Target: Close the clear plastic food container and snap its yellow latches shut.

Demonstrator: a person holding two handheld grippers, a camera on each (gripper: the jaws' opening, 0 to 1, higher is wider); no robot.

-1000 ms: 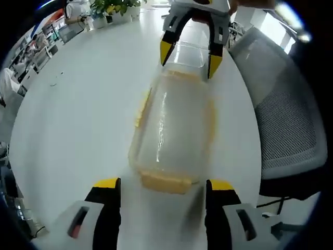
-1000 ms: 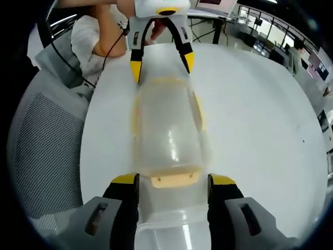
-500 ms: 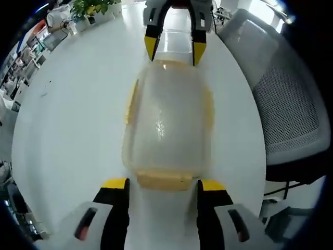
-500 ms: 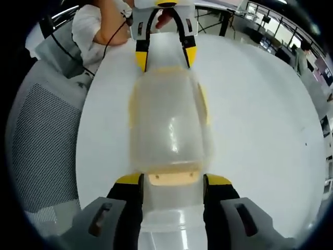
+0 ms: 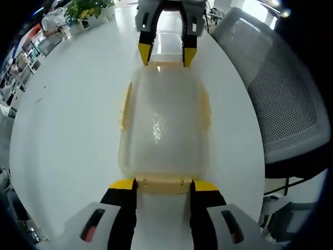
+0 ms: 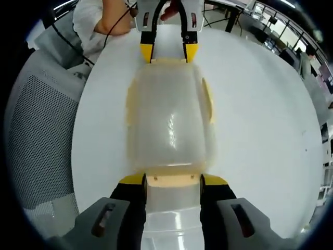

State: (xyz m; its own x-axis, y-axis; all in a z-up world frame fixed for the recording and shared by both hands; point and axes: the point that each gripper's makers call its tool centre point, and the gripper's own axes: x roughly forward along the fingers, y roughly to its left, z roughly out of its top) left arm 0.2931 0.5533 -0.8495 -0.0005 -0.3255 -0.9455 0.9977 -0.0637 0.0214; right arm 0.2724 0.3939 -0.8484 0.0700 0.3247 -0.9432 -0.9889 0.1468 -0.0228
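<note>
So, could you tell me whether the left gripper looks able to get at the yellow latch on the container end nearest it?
Probably yes: the left gripper already straddles that end latch, nothing between.

Lidded clear container (image 5: 164, 125), yellow latches (image 5: 162, 184)

A round white table (image 5: 67, 130) with a grey mesh chair (image 5: 281, 104) beside it; potted plants (image 5: 88, 8) at its far edge, desks (image 6: 260, 26) and bright windows (image 5: 257, 8) beyond

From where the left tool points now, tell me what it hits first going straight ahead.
The left tool would meet the yellow end latch of the clear container at once; the latch sits between its jaws, contact unclear. The right tool waits at the far end.
</note>
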